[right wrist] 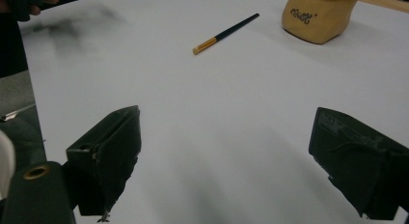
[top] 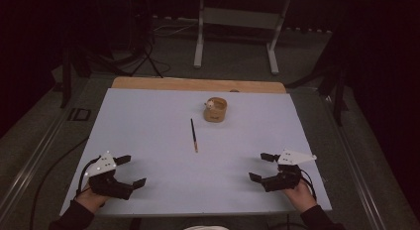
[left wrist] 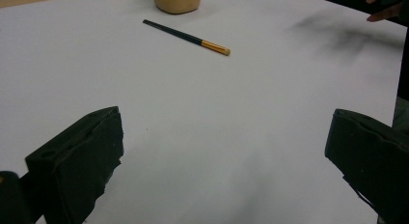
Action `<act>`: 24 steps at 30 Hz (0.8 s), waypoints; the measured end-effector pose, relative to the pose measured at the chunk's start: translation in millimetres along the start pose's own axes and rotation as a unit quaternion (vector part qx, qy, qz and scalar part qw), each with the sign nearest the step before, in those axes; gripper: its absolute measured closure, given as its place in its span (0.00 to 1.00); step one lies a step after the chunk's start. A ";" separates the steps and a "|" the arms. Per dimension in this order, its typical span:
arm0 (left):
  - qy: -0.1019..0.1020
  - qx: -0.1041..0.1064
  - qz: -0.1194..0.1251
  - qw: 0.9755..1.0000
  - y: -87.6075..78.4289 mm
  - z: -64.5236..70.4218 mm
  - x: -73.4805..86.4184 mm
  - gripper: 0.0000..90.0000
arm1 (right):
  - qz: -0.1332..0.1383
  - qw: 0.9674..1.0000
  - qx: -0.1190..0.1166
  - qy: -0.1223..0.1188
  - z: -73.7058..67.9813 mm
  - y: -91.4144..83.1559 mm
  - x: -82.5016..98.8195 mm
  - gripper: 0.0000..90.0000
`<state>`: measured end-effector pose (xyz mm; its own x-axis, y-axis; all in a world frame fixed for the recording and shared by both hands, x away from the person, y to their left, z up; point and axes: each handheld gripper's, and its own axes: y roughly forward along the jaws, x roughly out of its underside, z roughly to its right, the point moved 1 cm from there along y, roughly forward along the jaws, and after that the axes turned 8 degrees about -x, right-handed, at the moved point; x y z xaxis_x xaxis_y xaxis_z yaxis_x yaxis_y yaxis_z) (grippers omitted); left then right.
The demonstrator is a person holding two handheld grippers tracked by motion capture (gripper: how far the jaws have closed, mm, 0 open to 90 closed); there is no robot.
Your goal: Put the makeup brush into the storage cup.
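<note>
We see the left claw [top: 132,170] resting near the front left corner of the white table [top: 148,190], its two black jaws spread wide with nothing between them, and the same wide gap shows in the left gripper view, where bare white surface lies between the jaws. The right claw [top: 261,166] sits near the front right corner, well apart from the left one, and its jaws are spread wide too, pinching nothing. A hand [top: 91,198] holds the left claw from behind, and another hand [top: 299,194] holds the right one. Ahead of both claws and roughly midway between them lies a thin dark brush [top: 193,135] with a gold band near its pale tip; in the left gripper view the brush [left wrist: 185,37] lies ahead with its gold end turned toward the right, and in the right gripper view the brush [right wrist: 225,34] lies ahead and slightly left. Just beyond the brush, apart from it, stands a small tan cup [top: 215,110] with dark lettering on its side [right wrist: 318,16], holding something pale that we cannot make out.
</note>
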<state>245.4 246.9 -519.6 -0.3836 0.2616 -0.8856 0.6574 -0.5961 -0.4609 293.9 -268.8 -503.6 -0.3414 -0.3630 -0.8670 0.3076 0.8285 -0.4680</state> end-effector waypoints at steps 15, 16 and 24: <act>0.001 0.002 -0.011 1.000 3.3 3.3 -5.0 0.01 | 0.002 1.000 0.005 -0.010 -2.8 -2.2 -0.7 0.13; -0.002 -0.001 -0.012 1.000 3.5 3.7 -5.8 0.01 | 0.003 1.000 0.007 -0.010 -3.0 -2.4 -0.6 0.13; -0.034 -0.014 -0.008 0.999 -0.2 2.1 -16.9 0.01 | 0.015 1.000 0.009 -0.008 -1.8 -5.4 -1.8 0.13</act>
<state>250.4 241.0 -504.4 -0.4374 0.2175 -0.8726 0.6686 -0.5702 -0.4773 291.2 -271.9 -499.2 -0.3180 -0.3451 -0.8831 0.3336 0.8311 -0.4449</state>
